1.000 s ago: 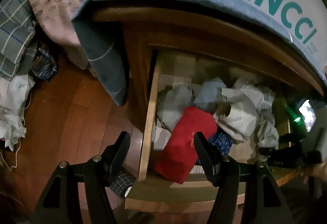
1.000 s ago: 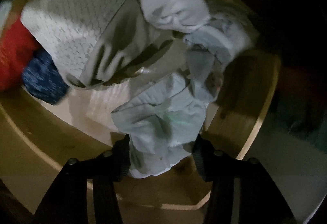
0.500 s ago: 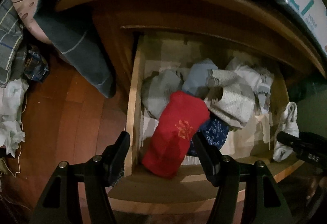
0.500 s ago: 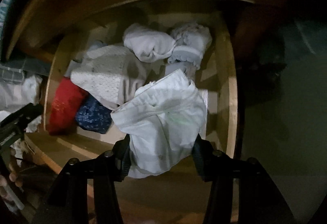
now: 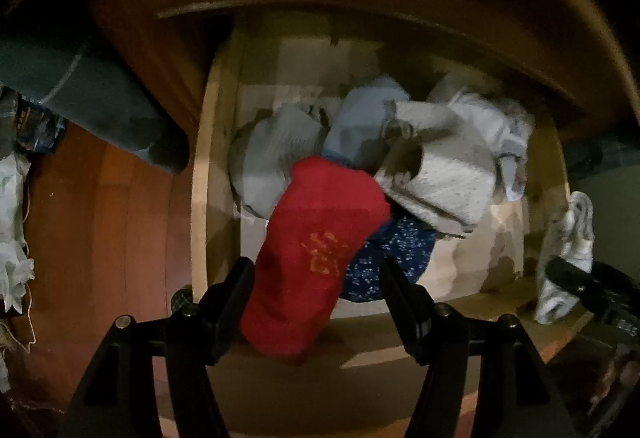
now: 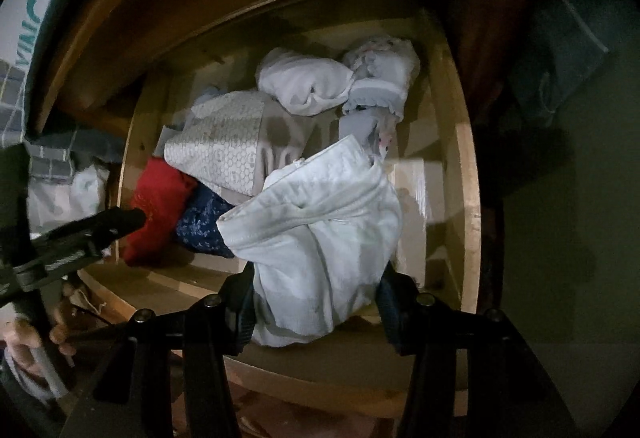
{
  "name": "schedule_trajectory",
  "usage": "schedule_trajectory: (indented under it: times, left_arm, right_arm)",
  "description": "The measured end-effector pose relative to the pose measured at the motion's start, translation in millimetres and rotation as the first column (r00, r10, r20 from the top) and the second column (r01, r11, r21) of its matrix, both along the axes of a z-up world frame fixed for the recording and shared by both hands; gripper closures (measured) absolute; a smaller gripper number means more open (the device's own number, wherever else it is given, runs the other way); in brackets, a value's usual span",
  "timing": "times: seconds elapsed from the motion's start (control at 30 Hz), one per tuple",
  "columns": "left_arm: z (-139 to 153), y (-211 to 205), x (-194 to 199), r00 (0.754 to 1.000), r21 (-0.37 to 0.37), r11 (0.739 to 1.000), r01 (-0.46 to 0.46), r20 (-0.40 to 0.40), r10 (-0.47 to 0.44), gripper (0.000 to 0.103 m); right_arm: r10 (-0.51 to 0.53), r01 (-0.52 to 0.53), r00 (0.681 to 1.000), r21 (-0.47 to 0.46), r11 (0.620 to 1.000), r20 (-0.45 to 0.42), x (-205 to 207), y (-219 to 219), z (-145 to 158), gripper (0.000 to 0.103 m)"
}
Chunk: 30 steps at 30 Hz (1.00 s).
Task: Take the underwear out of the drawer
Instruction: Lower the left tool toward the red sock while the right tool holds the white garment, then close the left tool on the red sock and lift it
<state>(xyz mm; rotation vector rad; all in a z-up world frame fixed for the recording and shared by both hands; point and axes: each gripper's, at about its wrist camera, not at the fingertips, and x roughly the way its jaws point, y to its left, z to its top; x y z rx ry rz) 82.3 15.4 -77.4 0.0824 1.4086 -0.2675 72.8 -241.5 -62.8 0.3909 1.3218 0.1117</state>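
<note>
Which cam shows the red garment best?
Left wrist. The red garment fills the centre between the open jaws of the left gripper, its orange print visible, its near end draped over the drawer front. The right wrist view shows only a dim strip, partly behind that gripper.

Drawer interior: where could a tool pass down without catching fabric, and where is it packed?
Bare liner shows at the drawer's right side, between the right wall and the white underwear in the right tool, and along the back-left behind the grey pair. The middle is crowded: red underwear, navy patterned pair, cream patterned pair, touching.
</note>
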Motion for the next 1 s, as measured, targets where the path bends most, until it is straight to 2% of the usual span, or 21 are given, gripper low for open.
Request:
schedule_trajectory:
  times: [0.23, 0.33, 0.47, 0.5, 0.53, 0.57, 0.73, 0.83, 0.9, 1.0]
  left_arm:
    - [-22.1, -8.5, 10.6, 0.998, 0.056, 0.998, 0.027, -0.052, -0.025, 0.036]
    - [-27.1, -12.7, 13.8, 0.997, 0.061, 0.997, 0.046, -0.066, -0.042, 0.037]
    - [-31.9, -8.1, 19.8, 0.996, 0.044, 0.999, 0.013, -0.092, -0.009, 0.037]
    - [-33.0, -5.3, 20.9, 0.994, 0.034, 0.999, -0.006, -0.105, 0.009, 0.039]
    - [-33.7, -3.2, 21.3, 0.994, 0.023, 1.000, -0.017, -0.112, 0.020, 0.049]
    - [-35.1, -1.3, 21.3, 0.992, 0.016, 1.000, -0.025, -0.123, 0.027, 0.055]
    - [-35.7, -3.0, 16.7, 0.994, 0.032, 0.999, -0.002, -0.112, 0.005, 0.073]
    - [-32.1, -4.1, 12.9, 0.995, 0.019, 1.000, -0.005, -0.102, 0.007, 0.077]
    - [-24.7, -1.1, 12.9, 0.996, -0.017, 1.000, -0.012, -0.088, 0.010, 0.078]
    - [-7.9, 8.3, 14.6, 0.999, -0.031, 0.999, -0.019, -0.042, 0.017, 0.079]
  right_arm:
    - [0.008, -0.008, 1.000, -0.005, 1.000, -0.015, 3.5, 2.5, -4.6, 0.055]
    - [0.019, -0.019, 1.000, 0.009, 1.000, -0.016, 4.2, 6.5, -4.2, 0.055]
    - [0.021, -0.021, 1.000, 0.008, 1.000, -0.015, 4.8, 8.6, -3.7, 0.055]
    - [0.021, -0.020, 1.000, 0.013, 1.000, -0.018, 4.9, 8.8, -4.2, 0.055]
    - [0.022, -0.022, 1.000, 0.015, 1.000, -0.021, 4.9, 8.9, -4.4, 0.055]
    - [0.023, -0.023, 0.999, 0.009, 1.000, -0.023, 4.9, 9.2, -4.6, 0.055]
    - [0.025, -0.026, 0.999, -0.001, 1.000, -0.027, 5.2, 10.1, -4.7, 0.055]
    - [0.023, -0.024, 0.999, -0.007, 1.000, -0.032, 5.6, 10.6, -5.6, 0.055]
    - [0.020, -0.020, 0.999, -0.012, 1.000, -0.034, 5.5, 10.9, -5.8, 0.055]
    - [0.018, -0.019, 0.999, -0.020, 1.000, -0.029, 5.2, 11.1, -4.6, 0.055]
